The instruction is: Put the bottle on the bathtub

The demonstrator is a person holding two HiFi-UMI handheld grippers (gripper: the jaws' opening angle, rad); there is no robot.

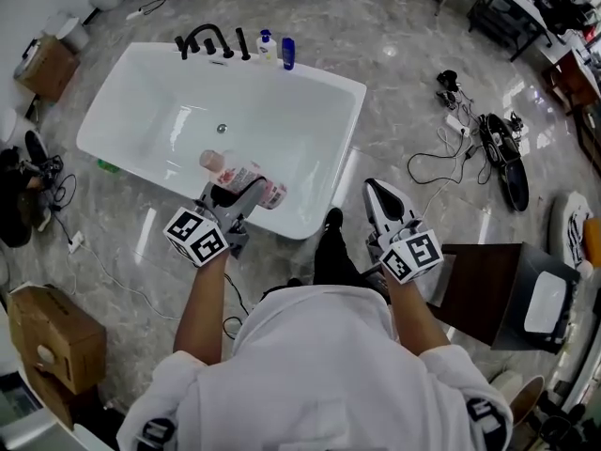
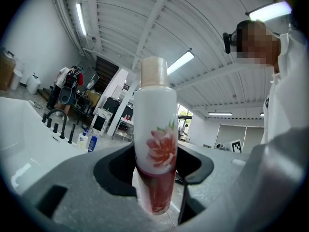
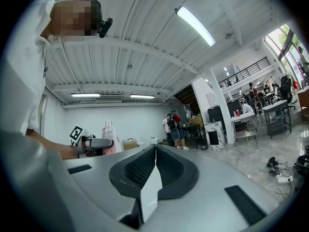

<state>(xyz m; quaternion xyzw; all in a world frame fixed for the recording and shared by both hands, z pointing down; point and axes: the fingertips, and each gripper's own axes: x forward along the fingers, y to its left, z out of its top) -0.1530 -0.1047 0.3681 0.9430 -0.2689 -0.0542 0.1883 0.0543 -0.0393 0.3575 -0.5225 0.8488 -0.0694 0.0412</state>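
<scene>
Black faucet (image 1: 208, 45) beside a blue bottle (image 1: 288, 53); cardboard box (image 1: 52, 338) and cables (image 1: 457, 120) on the floor (image 1: 413, 54).

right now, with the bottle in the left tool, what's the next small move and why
Probably ease the left tool down toward the nearest rim of the bathtub and stand the bottle there. The tool is shut on the bottle, which hangs tilted over the basin, resting on no rim yet.

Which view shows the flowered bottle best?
The left gripper view: the bottle fills the middle, clamped in the left gripper, flower print clear. The head view shows it small against the bathtub; the right gripper view, a distant glimpse.
</scene>
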